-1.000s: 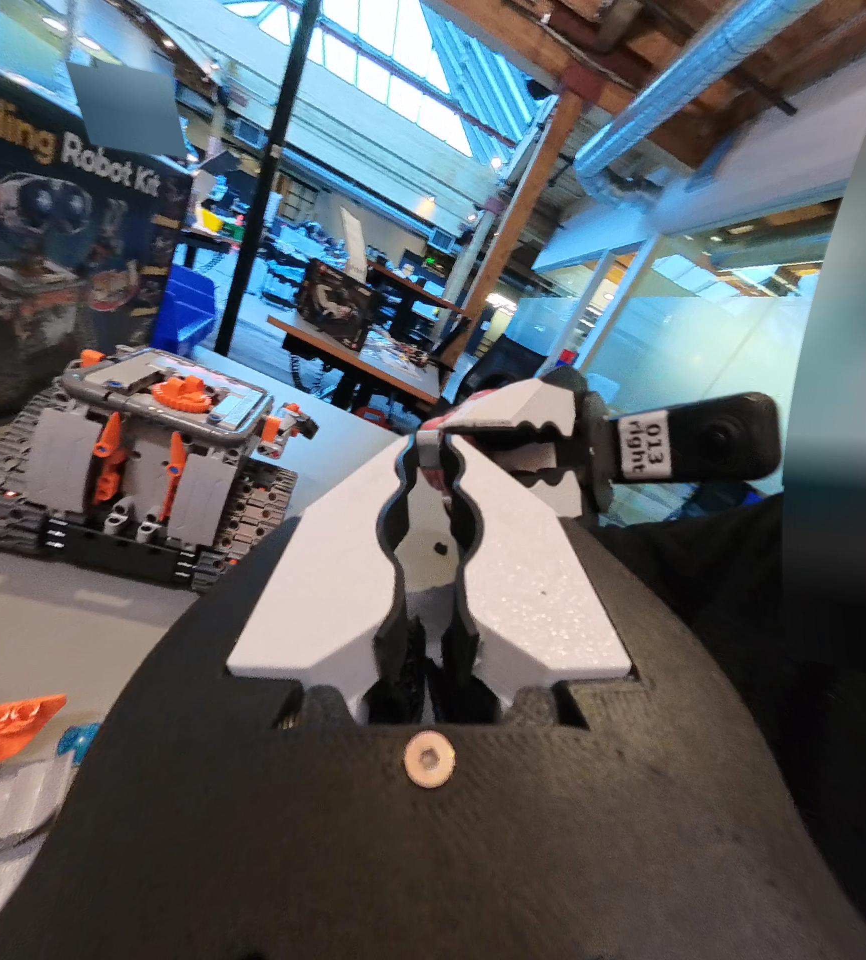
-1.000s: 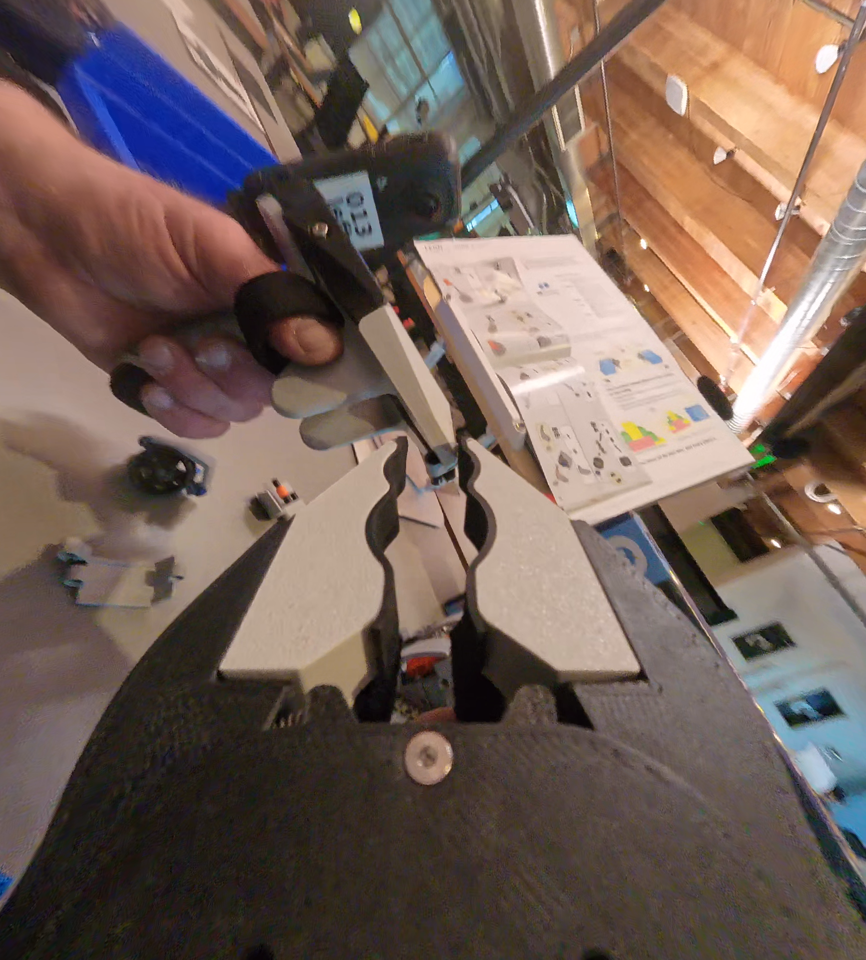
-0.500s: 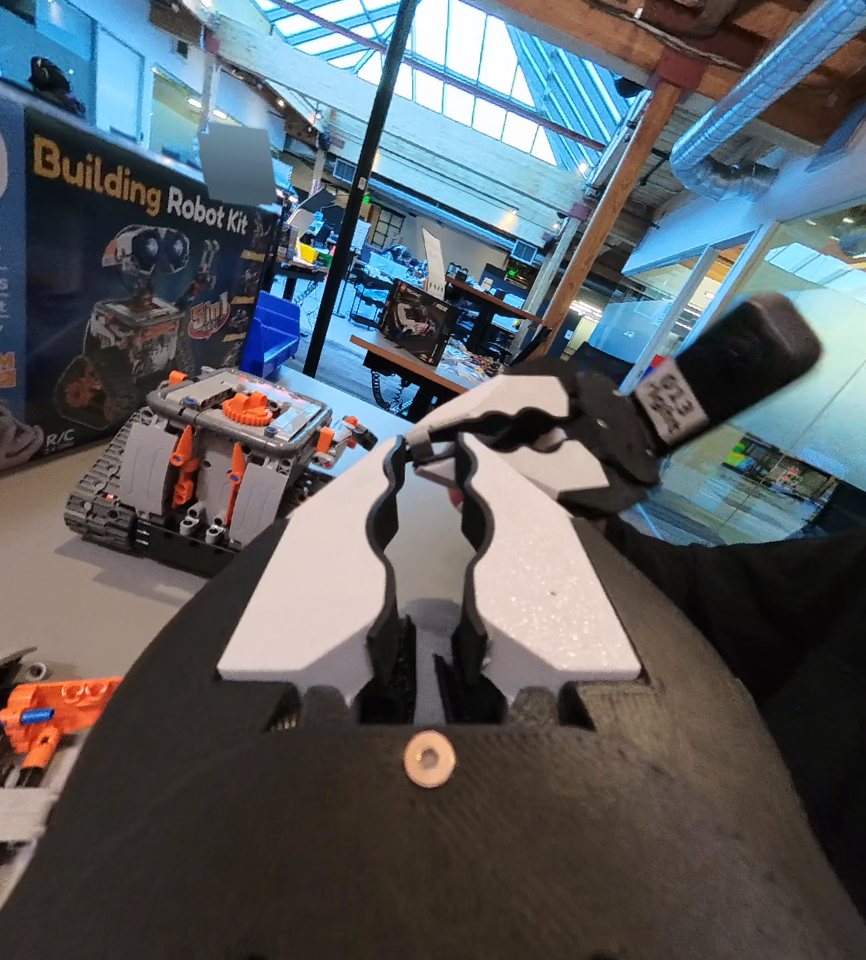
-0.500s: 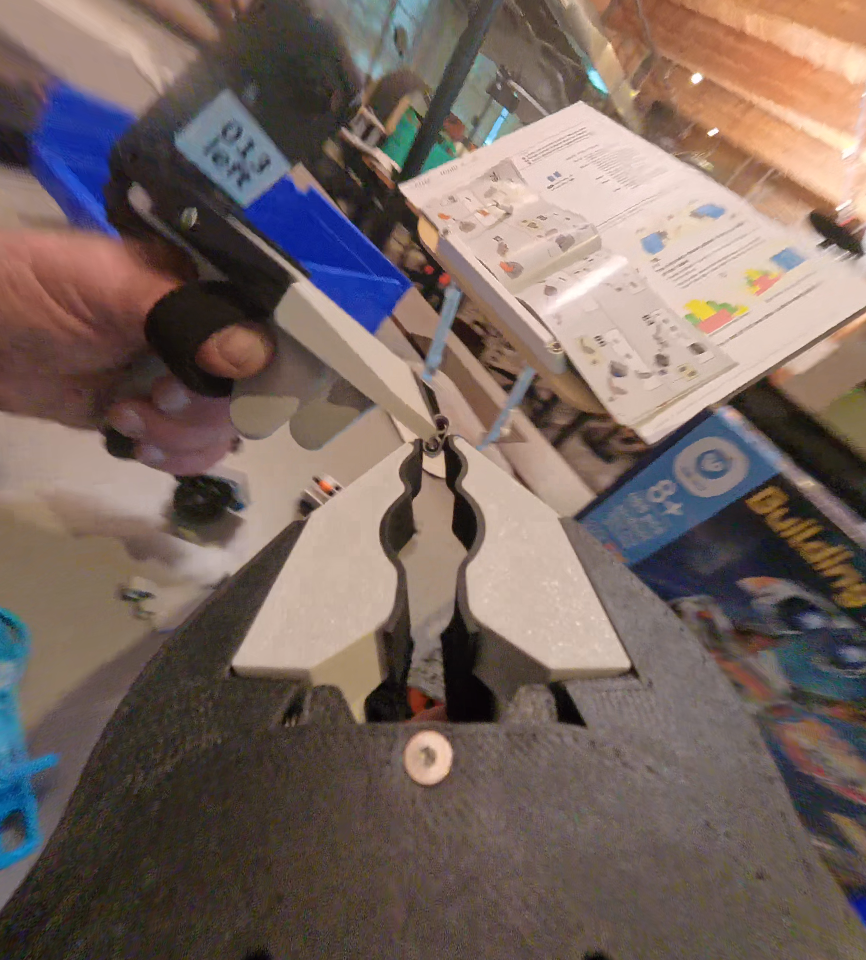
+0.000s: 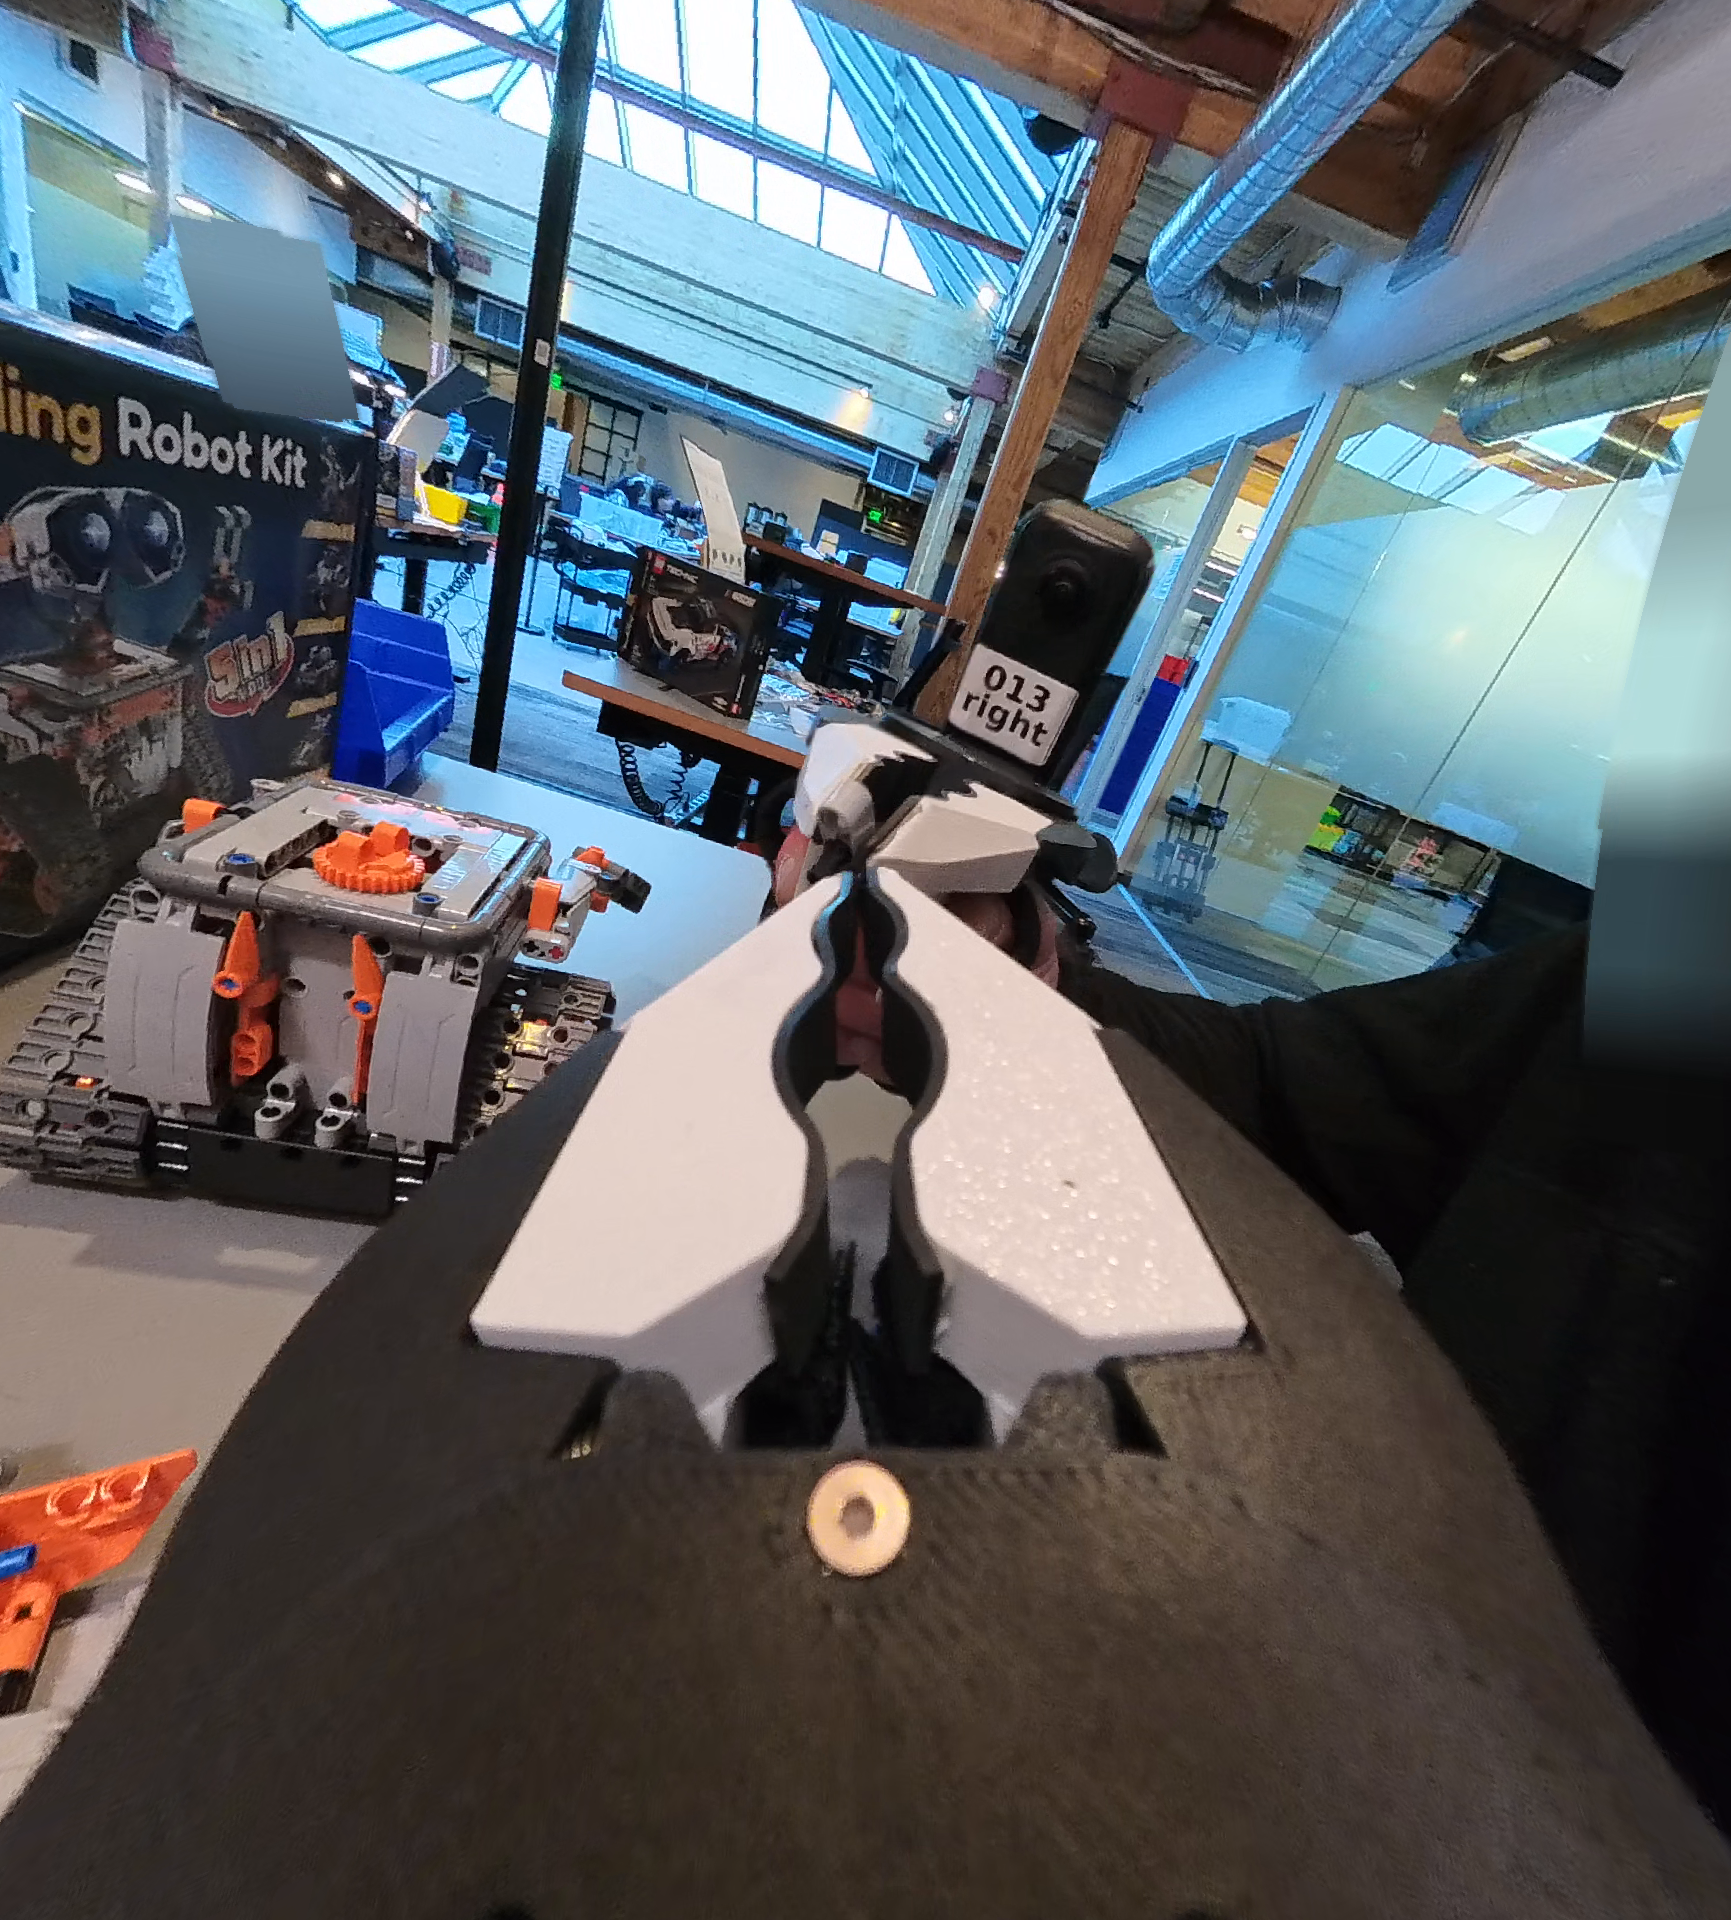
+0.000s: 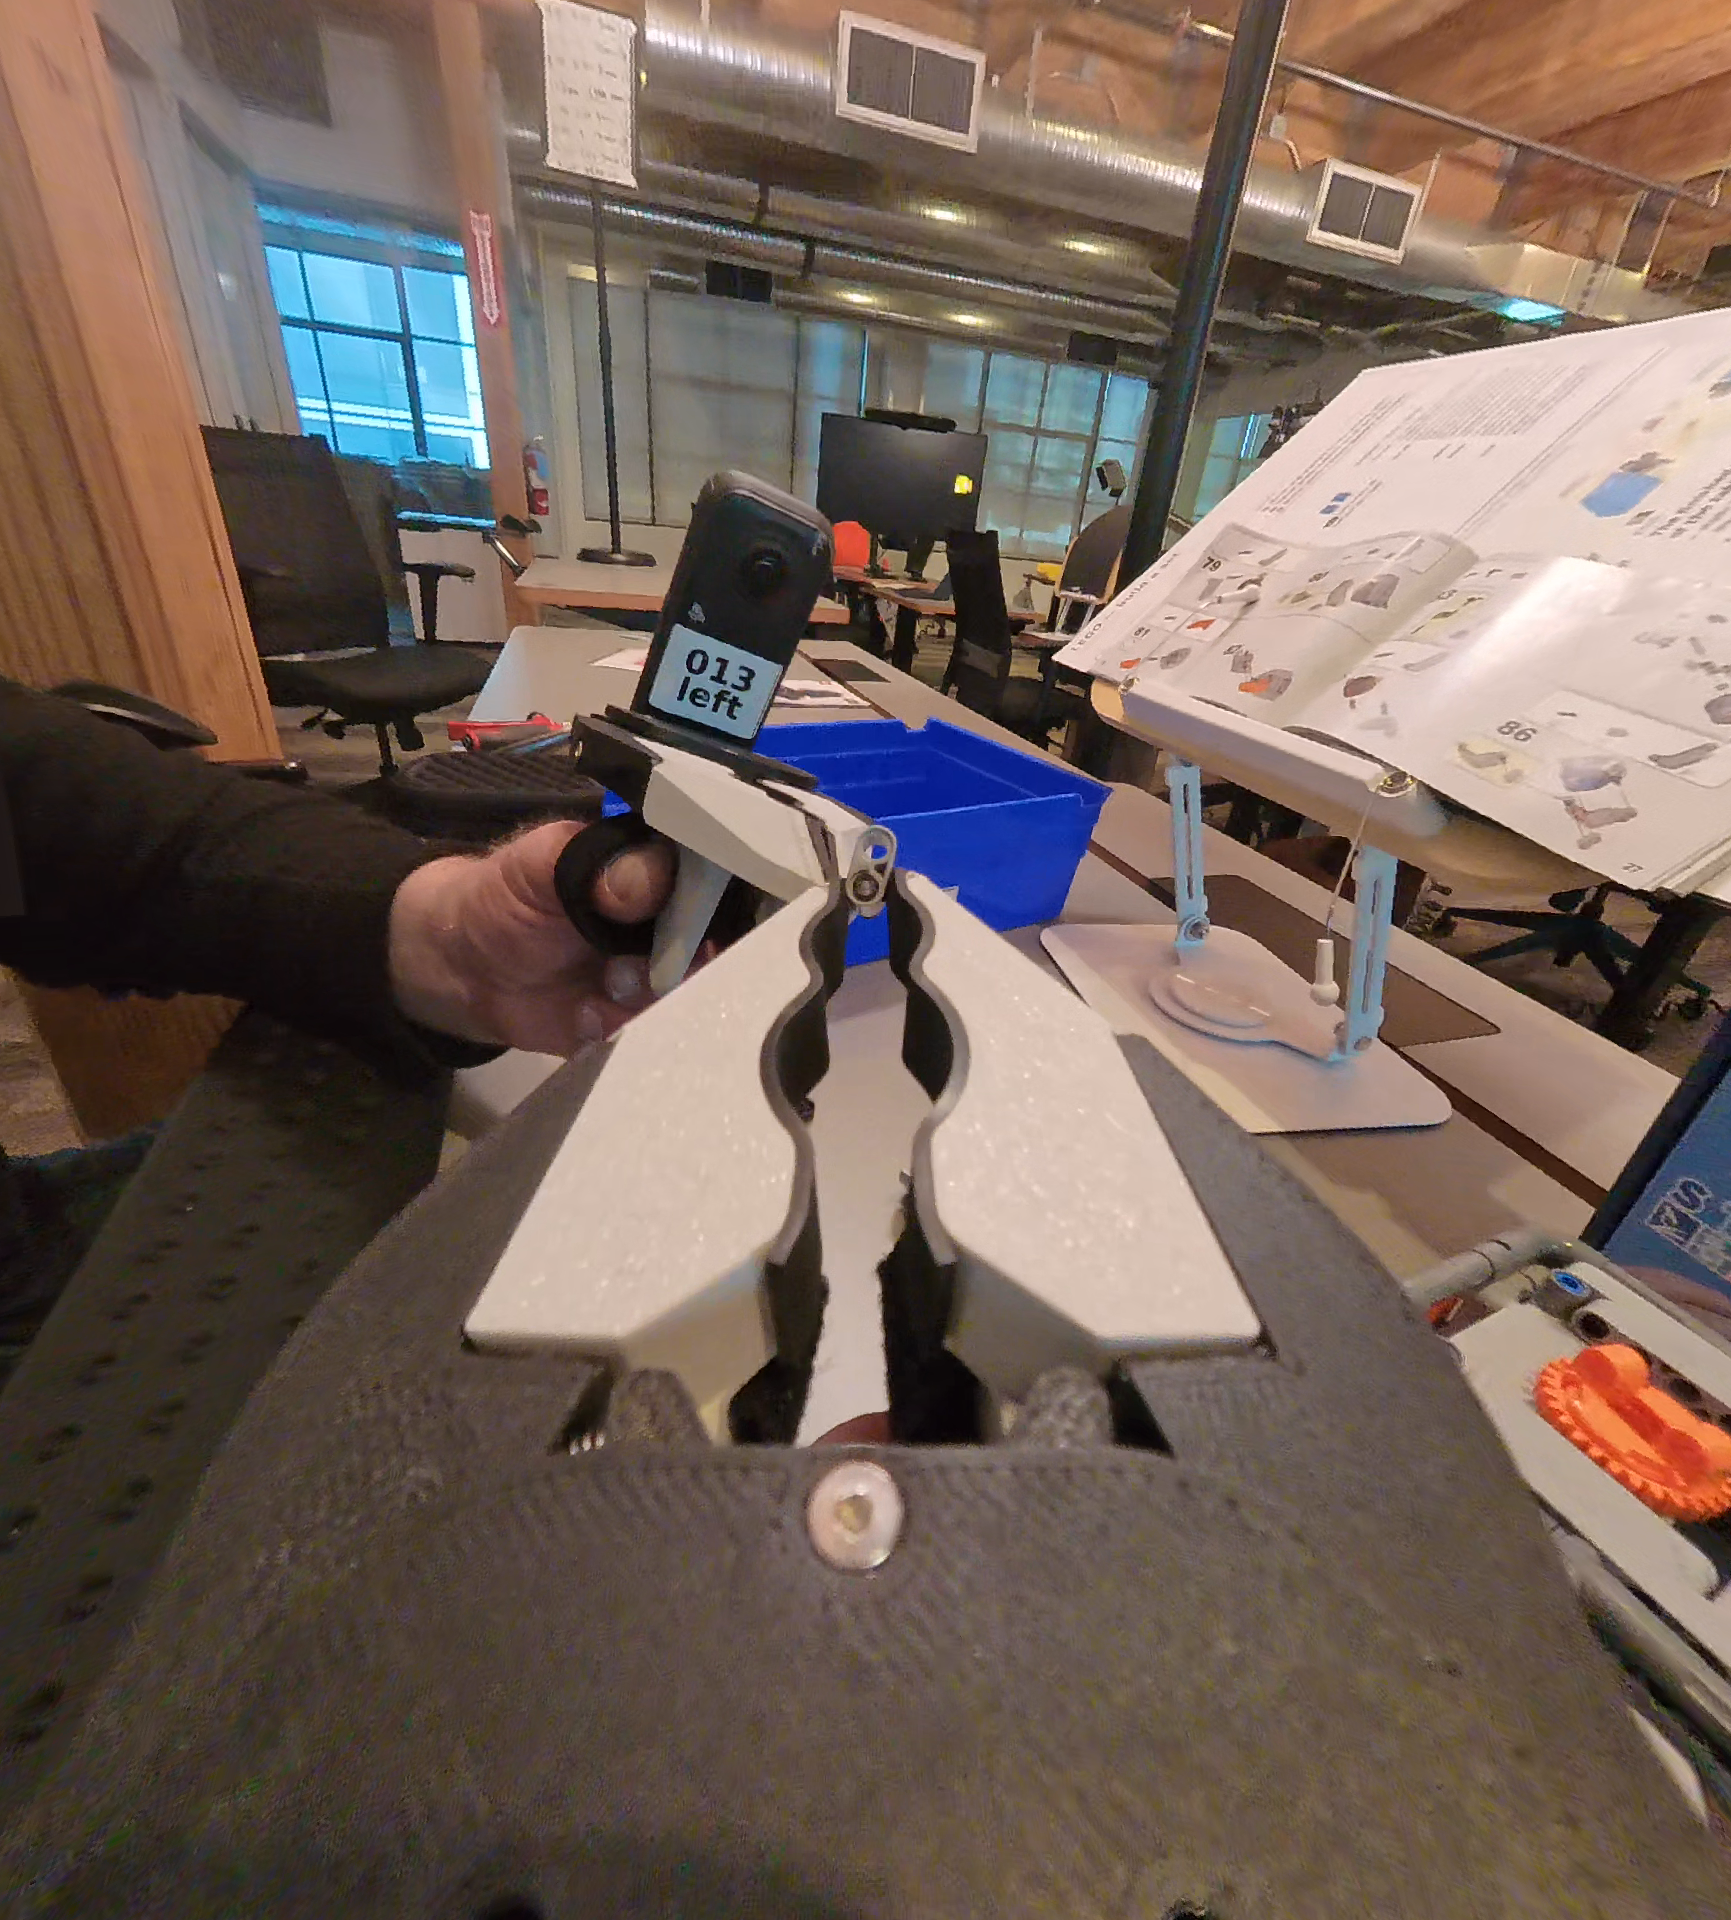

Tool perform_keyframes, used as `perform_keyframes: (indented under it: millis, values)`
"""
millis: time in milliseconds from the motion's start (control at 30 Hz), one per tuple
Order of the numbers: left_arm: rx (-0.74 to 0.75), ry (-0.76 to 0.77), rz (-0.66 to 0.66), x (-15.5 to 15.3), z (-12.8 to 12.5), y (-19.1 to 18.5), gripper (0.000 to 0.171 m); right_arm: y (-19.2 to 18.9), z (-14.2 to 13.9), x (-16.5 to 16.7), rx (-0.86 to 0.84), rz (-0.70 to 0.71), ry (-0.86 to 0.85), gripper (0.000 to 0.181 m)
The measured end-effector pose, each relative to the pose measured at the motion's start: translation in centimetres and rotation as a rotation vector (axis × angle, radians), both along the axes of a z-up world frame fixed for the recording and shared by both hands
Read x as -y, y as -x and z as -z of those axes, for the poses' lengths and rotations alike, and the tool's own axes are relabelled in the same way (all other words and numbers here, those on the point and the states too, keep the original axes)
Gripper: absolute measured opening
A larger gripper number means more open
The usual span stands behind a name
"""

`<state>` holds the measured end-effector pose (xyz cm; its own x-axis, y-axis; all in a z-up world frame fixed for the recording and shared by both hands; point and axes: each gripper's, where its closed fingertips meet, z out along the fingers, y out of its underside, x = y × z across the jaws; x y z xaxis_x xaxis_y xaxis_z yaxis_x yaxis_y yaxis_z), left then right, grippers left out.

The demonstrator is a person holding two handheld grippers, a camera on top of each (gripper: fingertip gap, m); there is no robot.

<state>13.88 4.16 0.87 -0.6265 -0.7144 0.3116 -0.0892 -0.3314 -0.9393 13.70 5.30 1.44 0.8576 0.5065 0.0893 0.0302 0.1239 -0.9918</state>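
Both grippers had swung level since the earlier frames, their cameras now upright and facing one another tip to tip above the bench (image 5: 165, 1299).

The left gripper (image 5: 861, 883) had its fingers (image 5: 695, 1122) nearly together at the tips, and it pinched one end of a small grey two-hole link (image 6: 871, 864). The right gripper (image 6: 866, 904) stood with its fingers (image 6: 1048, 1143) a little apart, their tips just beside the same link; whether they pressed it could not be told. A hand (image 6: 508, 935) in a dark sleeve held the left gripper's handle.

A grey and orange tracked robot model (image 5: 310, 987) sat on the bench to the left gripper's left, before a dark kit box (image 5: 113, 644). Loose orange parts (image 5: 19, 1548) lay nearer. Behind the left gripper stood a blue bin (image 6: 944, 800), and beside it an open instruction booklet (image 6: 1515, 582) on a white stand (image 6: 1256, 1039).
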Motion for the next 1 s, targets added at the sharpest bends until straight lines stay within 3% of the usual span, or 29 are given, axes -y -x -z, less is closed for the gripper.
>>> perform_keyframes:
  millis: [267, 500, 1000]
  values:
    - [0.020, -0.090, -0.068, -0.7, 0.2, 0.0, 0.009, 0.2, -0.3, 0.3, -0.032, -0.035, -0.015, 0.004]
    - [0.027, -0.073, 0.011, 0.8, 0.2, 0.3, 0.000, 1.0, -0.4, 0.5, -0.079, -0.109, -0.010, 0.005]
    - [0.079, -0.210, -0.065, 0.6, 0.2, 0.5, 0.000, 1.0, -0.2, 0.6, -0.156, -0.185, 0.039, 0.004]
